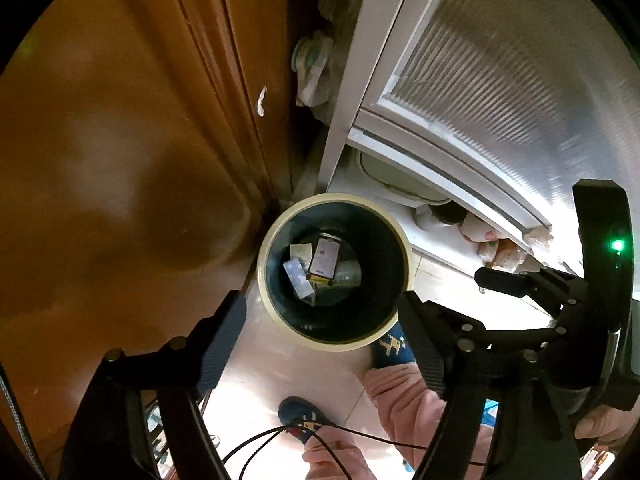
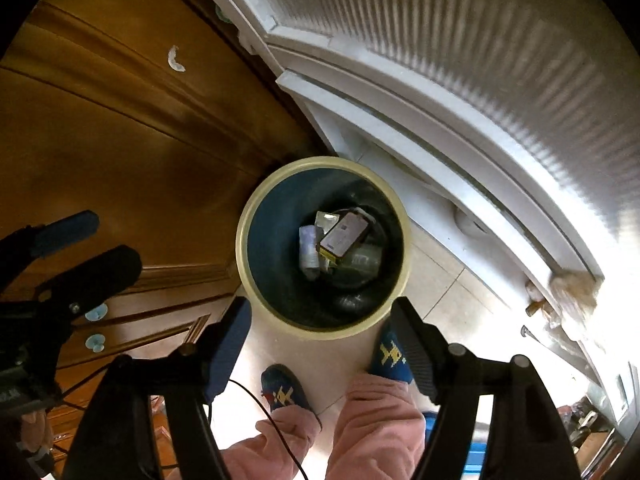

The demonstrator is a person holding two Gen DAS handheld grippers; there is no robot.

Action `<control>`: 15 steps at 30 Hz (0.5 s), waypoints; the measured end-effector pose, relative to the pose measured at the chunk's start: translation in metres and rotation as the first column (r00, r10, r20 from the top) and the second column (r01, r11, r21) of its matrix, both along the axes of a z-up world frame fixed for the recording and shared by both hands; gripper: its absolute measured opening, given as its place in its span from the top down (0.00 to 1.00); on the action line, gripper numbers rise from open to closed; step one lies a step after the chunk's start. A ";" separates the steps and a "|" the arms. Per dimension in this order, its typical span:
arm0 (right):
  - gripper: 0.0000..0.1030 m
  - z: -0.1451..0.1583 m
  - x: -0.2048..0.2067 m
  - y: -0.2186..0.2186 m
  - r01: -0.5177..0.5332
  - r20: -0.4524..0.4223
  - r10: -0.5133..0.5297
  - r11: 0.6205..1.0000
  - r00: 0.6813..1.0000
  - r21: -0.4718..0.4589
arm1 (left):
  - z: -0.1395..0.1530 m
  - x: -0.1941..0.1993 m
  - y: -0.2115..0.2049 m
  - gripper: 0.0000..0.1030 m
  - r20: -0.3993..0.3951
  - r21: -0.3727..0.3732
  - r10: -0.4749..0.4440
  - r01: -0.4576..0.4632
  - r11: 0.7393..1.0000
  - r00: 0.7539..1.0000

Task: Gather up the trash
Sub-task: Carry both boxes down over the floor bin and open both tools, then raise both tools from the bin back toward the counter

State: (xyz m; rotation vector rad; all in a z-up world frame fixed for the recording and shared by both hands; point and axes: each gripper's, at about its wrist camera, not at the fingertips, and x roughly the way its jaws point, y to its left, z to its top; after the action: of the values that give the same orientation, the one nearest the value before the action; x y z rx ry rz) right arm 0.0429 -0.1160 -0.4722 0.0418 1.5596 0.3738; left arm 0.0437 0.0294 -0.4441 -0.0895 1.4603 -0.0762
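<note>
Pale tiled floor (image 1: 276,364) in a corner btwn a brown wooden door (image 1: 120,152) on the left and a white-framed ribbed-glass door (image 1: 500,80) on the right. A round trash bin (image 1: 280,320), cream rim w/ dark blue inside, stands on the tiles right at the foot of the wooden door; same bin (image 2: 256,296) shows in the right wrist view. In its bottom lies the trash: a flat carton w/ printed label and yellow edge (image 1: 323,262) on top, a small white-blue box (image 1: 298,278) to its left, a pale card (image 1: 301,253) behind, and a clear plastic item (image 1: 348,274) to the right.

Left gripper (image 1: 322,322) hangs above the bin's near rim, fingers spread wide, nothing btwn them. Right gripper (image 2: 322,326) hangs likewise over the near rim, fingers wide apart, holding nothing; it also shows at the right edge of the left view (image 1: 496,280).

Below, the person's feet in blue socks w/ yellow pattern (image 2: 390,354) and pink trousers (image 2: 376,424) stand just beside the bin. A thin black cable (image 1: 280,436) crosses the near floor.
</note>
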 end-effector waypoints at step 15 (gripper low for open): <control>0.29 0.109 -0.029 -0.006 -0.002 0.081 -0.001 0.999 0.997 0.036 | 0.124 -0.037 -0.003 0.21 0.081 -0.037 0.004 -0.001 0.999 0.997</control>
State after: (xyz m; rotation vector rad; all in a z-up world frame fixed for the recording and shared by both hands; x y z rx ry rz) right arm 0.0136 -0.1222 -0.3635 0.0538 1.4733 0.3999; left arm 0.0071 0.0267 -0.3203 -0.1167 1.3779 -0.1036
